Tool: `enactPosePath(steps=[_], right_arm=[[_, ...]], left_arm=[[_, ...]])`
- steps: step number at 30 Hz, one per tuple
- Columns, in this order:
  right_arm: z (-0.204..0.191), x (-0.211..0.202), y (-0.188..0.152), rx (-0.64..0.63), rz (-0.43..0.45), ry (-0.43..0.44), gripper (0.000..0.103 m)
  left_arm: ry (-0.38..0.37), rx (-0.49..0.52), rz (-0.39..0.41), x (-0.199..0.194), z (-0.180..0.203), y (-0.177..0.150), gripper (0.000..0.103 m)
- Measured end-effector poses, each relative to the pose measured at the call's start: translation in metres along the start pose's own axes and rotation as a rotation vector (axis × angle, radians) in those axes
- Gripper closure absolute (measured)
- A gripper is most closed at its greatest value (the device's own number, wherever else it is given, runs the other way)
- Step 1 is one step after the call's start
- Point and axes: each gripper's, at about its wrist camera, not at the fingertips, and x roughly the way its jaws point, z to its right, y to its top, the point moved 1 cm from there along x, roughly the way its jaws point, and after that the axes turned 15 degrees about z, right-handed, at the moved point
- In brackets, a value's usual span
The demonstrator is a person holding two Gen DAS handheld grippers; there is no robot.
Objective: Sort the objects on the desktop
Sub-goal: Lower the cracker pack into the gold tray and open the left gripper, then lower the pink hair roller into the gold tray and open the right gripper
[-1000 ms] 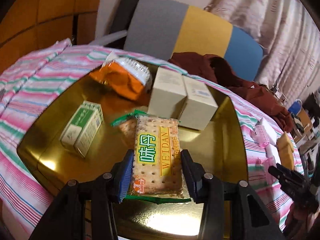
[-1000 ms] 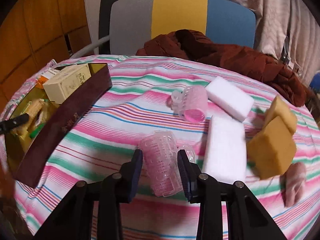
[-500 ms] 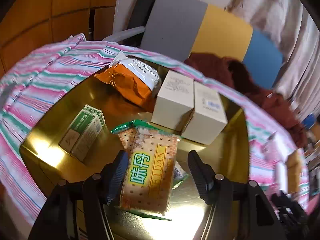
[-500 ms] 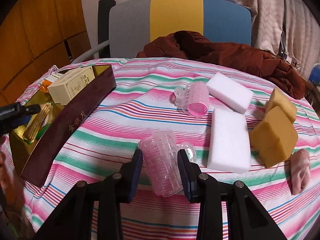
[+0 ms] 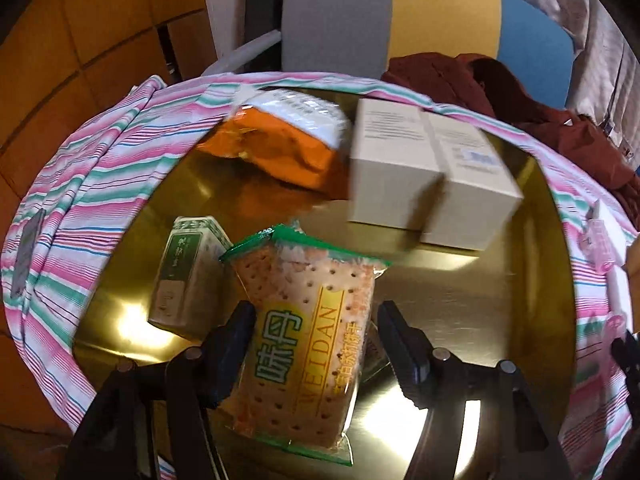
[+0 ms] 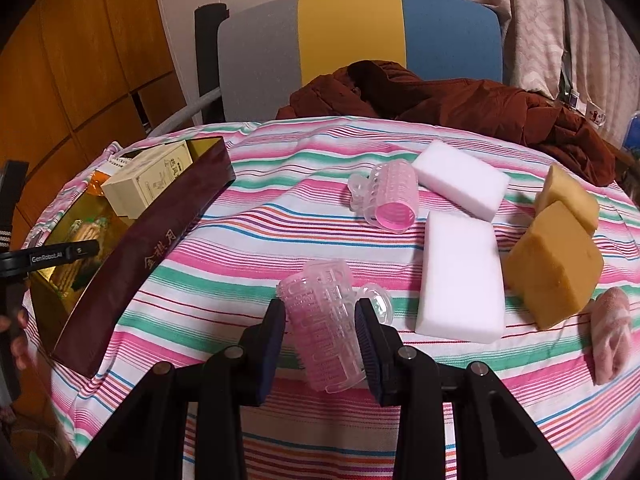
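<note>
Evidently the food is being gathered into the gold-lined tray with the dark maroon wall (image 5: 532, 288), which sits at one side of the desk under the pink, green and white striped cloth (image 6: 280, 232). The clear-wrapped cracker packet with the green and yellow label (image 5: 308, 344) lies on the tray's shiny floor, partly over a second similar packet, between a small green-and-white carton (image 5: 188, 276) and two cream cardboard boxes (image 5: 428, 184); an orange snack bag (image 5: 280, 140) lies farther back. The left gripper (image 5: 316, 344) points steeply down over the packet. Its jaws have just been opening and now stand apart on either side of the packet with a gap at each pad, so the packet looks released where it belongs.

The right gripper (image 6: 320, 336) is angled down toward the cloth, its jaws narrow and pressed against both sides of a translucent pink plastic hair roller (image 6: 320, 328), probably held ready for the next sort. A second pink roller (image 6: 384, 196), two white foam blocks (image 6: 460, 268), two yellow sponges (image 6: 556, 264) and a rolled pink cloth (image 6: 612, 336) lie loose on the cloth beyond, not yet sorted.
</note>
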Motion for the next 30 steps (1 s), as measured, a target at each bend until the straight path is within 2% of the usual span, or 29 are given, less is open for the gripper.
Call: enactPosePath(steps=[8, 12, 20, 22, 23, 25, 30], right_arm=[[-0.003, 0.002, -0.001, -0.006, 0.006, -0.016, 0.066], [-0.003, 0.002, -0.002, -0.012, 0.012, -0.026, 0.066], [0.004, -0.009, 0.003, 0.092, 0.027, -0.011, 0.069], [0.001, -0.015, 0.006, 0.107, 0.04, 0.002, 0.072], [-0.002, -0.02, 0.01, 0.118, 0.05, 0.017, 0.072], [-0.011, -0.026, 0.017, 0.133, 0.068, 0.055, 0.072], [-0.053, -0.033, 0.042, 0.159, 0.102, 0.205, 0.072]], left_arm=[[0.048, 0.093, -0.006, 0.02, -0.025, 0.007, 0.038], [0.022, 0.111, 0.01, 0.023, -0.027, 0.011, 0.038], [-0.054, 0.065, 0.093, -0.02, -0.03, 0.025, 0.038], [-0.053, 0.051, 0.127, -0.03, -0.031, 0.028, 0.038], [-0.051, 0.042, 0.149, -0.036, -0.031, 0.029, 0.038], [-0.101, 0.02, 0.2, -0.051, -0.026, 0.031, 0.038], [-0.172, 0.025, 0.259, -0.065, -0.009, 0.03, 0.038]])
